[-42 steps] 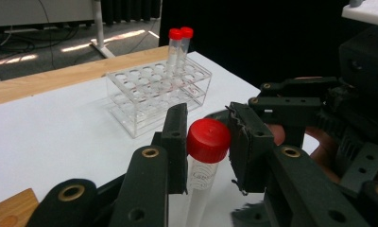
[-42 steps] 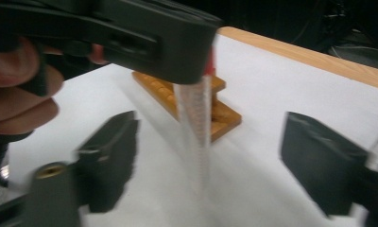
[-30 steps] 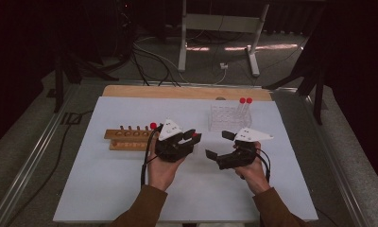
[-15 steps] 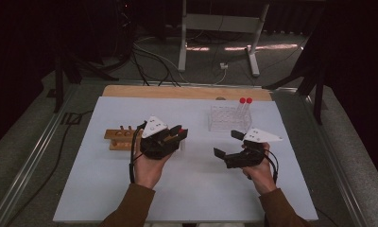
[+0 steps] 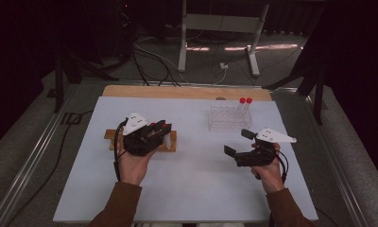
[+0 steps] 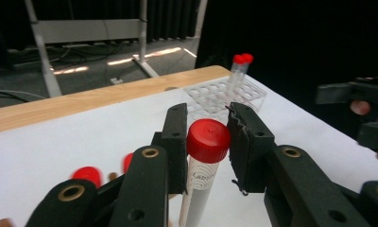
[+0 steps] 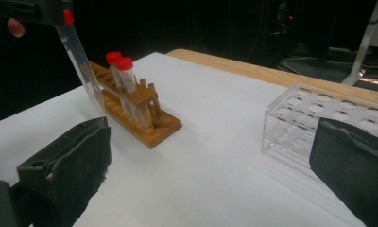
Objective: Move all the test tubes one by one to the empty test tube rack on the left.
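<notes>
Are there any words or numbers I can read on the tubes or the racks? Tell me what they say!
"Labco": my best reading of small, partly blurred print on the side of the red-capped tube held in the left tool, in the left gripper view.
Scale marks on that tube: too small to read.
Red marks on top of the clear rack: too small to read.
Wooden rack: no writing visible.

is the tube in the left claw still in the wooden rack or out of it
Out. In the right gripper view the tube hangs tilted from the left claw, its tip above the wooden rack.
</notes>
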`<state>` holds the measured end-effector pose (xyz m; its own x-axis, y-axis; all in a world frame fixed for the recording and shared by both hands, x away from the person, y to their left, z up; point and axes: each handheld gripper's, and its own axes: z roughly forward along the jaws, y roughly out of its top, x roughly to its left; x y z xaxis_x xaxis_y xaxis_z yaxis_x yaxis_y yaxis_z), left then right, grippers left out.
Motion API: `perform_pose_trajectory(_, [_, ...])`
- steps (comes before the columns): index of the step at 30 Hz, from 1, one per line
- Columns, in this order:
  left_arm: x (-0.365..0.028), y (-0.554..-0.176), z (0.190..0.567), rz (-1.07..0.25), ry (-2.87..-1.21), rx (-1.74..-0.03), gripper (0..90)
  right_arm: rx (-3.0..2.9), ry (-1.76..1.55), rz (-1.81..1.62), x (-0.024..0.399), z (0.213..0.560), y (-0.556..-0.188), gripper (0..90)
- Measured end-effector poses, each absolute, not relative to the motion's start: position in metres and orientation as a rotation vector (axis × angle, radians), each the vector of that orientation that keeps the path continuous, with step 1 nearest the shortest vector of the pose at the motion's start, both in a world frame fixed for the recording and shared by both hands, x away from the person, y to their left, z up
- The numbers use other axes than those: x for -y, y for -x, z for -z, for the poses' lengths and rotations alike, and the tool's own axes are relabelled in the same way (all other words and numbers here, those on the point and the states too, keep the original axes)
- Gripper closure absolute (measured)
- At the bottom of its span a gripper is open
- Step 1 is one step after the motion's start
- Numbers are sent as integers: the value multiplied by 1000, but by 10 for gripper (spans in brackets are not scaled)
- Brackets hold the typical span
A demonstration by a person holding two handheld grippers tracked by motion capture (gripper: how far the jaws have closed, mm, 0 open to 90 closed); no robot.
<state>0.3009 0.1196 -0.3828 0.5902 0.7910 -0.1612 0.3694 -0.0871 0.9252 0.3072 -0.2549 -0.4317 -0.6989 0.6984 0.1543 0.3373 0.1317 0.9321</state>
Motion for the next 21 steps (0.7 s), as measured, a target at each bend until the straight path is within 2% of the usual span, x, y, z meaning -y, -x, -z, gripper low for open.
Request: perform_pose_trajectory(21, [-162,-315,377,-585,-1621,-1059,706,-2079,-1017,-1582,259,432,-307,0])
